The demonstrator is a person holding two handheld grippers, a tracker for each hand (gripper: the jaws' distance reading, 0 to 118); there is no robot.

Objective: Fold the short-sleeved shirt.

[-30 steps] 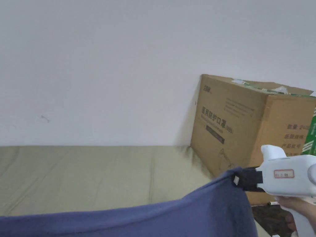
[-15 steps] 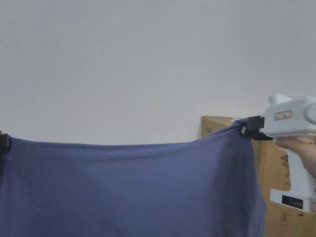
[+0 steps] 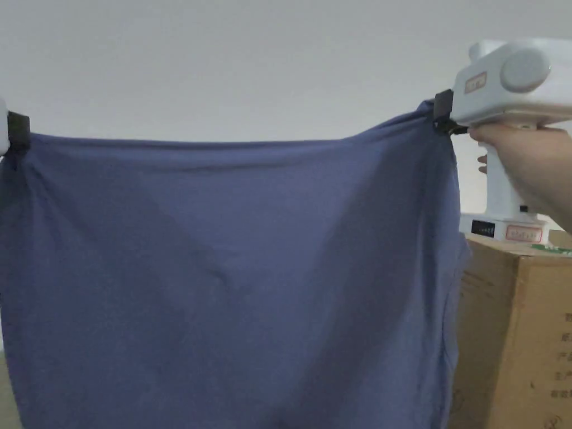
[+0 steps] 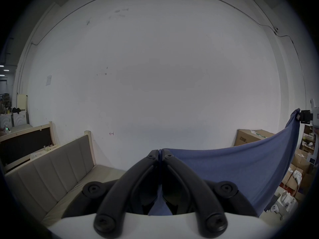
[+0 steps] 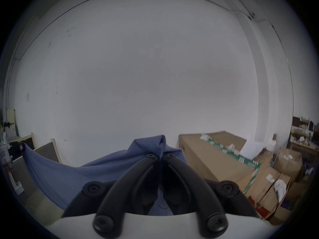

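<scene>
- Head view: a blue-purple, soft knit short-sleeved shirt [image 3: 234, 279] hangs in the air like a curtain, stretched wide between two hand-held grippers in front of a plain white wall [image 3: 251, 61].
- The shirt's top edge runs nearly level, sagging slightly in the middle, and the cloth drops below the bottom of the picture.
- The right gripper [image 3: 442, 114], a white plastic pistol-shaped tool with black jaws, holds the shirt's upper right corner. A hand [image 3: 525, 162] wraps around its grip.
- The left gripper [image 3: 18, 131] sits at the picture's left edge, its black jaw tip at the shirt's upper left corner.
- A large brown cardboard box [image 3: 519, 335] stands behind the shirt's right edge, below the right gripper.
- Left gripper view: the left gripper [image 4: 160, 152] has its two black jaws pressed together, with the shirt's [image 4: 241, 170] edge pinched between the tips. The cloth sweeps away to the right and up to the far right gripper [image 4: 298, 121], which clamps the other corner.
- A beige padded bench [image 4: 57, 177] with a pale wooden frame stands against the wall, below and left of the jaws.
- Right gripper view: the right gripper [image 5: 160, 156] has its jaws clenched on a bunched fold of the shirt [image 5: 103, 166], which pokes up above the tips. The cloth trails left to the far left gripper [image 5: 20, 147].
- More cardboard boxes [image 5: 214, 156] are stacked to the right, along the wall.
</scene>
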